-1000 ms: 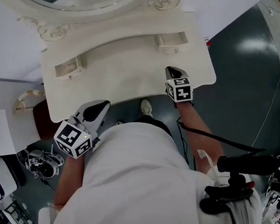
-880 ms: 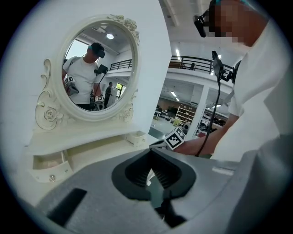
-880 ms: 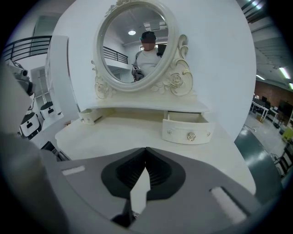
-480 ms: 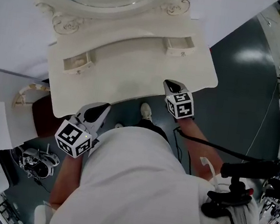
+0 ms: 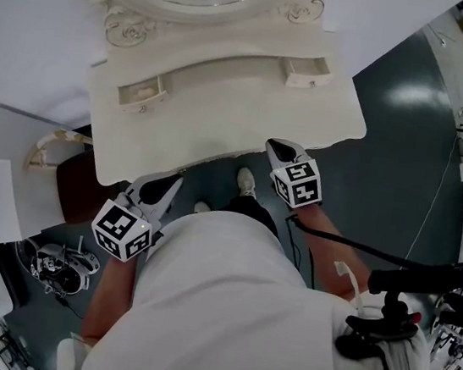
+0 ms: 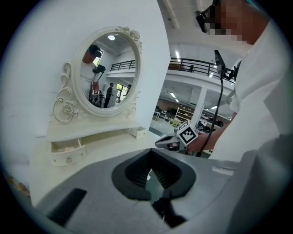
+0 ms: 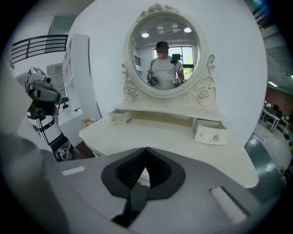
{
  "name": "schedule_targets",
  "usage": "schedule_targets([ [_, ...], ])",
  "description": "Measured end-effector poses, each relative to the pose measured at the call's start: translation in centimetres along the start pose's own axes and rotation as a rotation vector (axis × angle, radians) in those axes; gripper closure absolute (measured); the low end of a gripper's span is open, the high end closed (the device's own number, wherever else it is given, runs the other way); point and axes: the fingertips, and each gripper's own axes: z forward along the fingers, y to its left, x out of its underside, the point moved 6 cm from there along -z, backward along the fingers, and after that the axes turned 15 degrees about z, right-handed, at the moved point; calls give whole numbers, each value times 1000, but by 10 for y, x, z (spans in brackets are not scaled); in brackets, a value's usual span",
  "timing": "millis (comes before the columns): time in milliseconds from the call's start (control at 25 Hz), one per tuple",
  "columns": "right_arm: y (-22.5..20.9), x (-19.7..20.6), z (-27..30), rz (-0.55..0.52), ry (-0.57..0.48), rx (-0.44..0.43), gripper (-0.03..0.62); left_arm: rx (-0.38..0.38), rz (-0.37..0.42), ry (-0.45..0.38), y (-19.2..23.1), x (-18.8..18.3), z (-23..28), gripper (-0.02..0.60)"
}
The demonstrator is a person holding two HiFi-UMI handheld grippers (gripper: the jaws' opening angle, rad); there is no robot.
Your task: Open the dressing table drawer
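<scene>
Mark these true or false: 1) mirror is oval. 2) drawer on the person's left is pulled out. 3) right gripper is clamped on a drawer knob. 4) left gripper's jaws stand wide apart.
1) True. The mirror on the dressing table is oval, in a scrolled frame.
2) True. The left drawer stands out from its slot, with its inside showing.
3) False. The right gripper is shut on nothing. It is near the table's front edge, well short of both drawers.
4) False. The left gripper has its jaws together with nothing between them. It is held by the table's front edge.
</scene>
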Motion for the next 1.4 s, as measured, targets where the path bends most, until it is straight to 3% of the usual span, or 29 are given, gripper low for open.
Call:
schedule_targets([
  [560, 74, 12, -9, -84, -26, -55, 594, 3, -12, -5, -3, 34, -40, 580],
  [1400, 107, 20, -12, -111, -31, -82, 594, 10, -16, -7, -4, 49, -57, 580],
])
